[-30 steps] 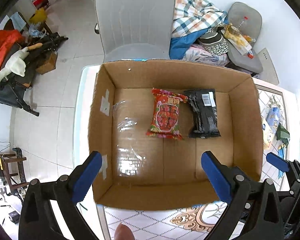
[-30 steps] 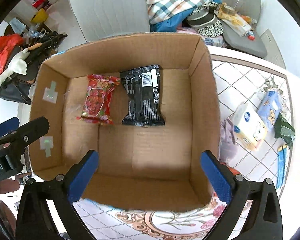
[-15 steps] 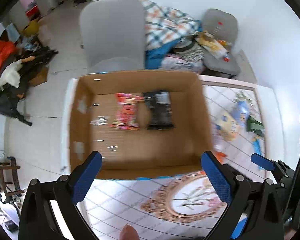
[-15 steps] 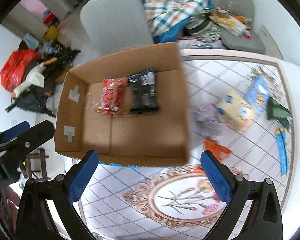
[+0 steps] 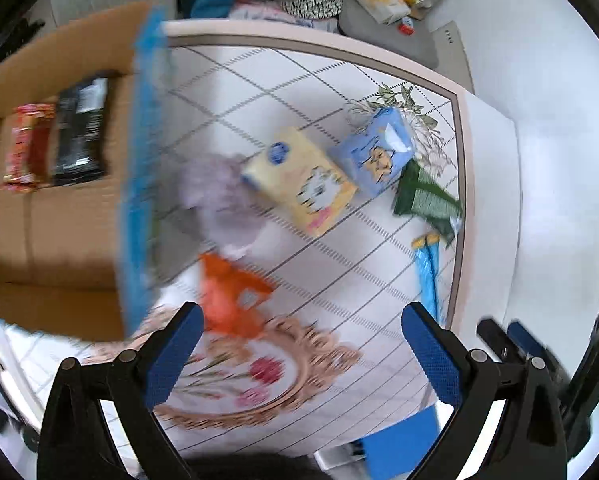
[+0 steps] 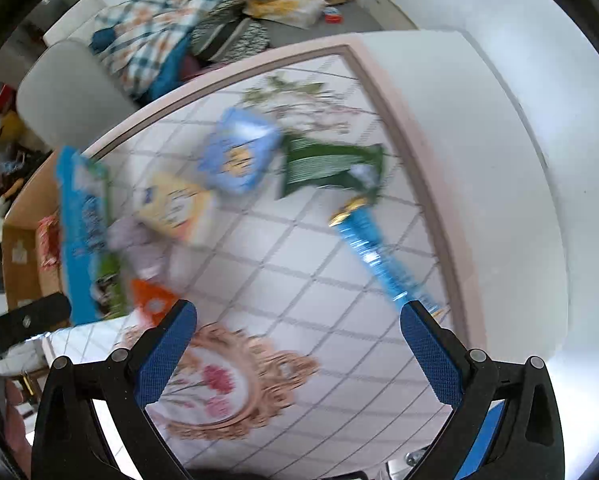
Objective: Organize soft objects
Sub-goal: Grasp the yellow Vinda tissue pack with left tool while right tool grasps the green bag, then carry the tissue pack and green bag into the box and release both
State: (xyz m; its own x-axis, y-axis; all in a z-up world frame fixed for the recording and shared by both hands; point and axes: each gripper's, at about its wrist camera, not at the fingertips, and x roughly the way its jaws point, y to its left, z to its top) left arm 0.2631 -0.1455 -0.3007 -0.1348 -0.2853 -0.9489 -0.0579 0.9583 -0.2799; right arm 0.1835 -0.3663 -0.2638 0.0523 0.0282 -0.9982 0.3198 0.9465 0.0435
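Observation:
A cardboard box (image 5: 63, 236) stands at the left of the table and holds a red snack packet (image 5: 25, 148) and a black packet (image 5: 79, 128). On the tiled tabletop lie a lilac cloth (image 5: 223, 200), an orange item (image 5: 227, 296), a yellow tissue pack (image 5: 299, 180), a blue tissue pack (image 5: 379, 152), a green packet (image 5: 423, 196) and a blue stick packet (image 5: 429, 268). My left gripper (image 5: 299, 344) is open and empty above the table near the orange item. My right gripper (image 6: 299, 344) is open and empty; the blue stick packet (image 6: 379, 256) lies just beyond its right finger.
A grey chair (image 6: 67, 92) and a pile of clothes (image 6: 159, 36) lie behind the table. The table's pink border (image 5: 459, 200) and white edge run along the right. The box's blue outer wall (image 6: 83, 232) faces the loose items. Both views are motion blurred.
Both grippers have swung right, away from over the box to over the loose items on the tabletop. Both stay open and empty.

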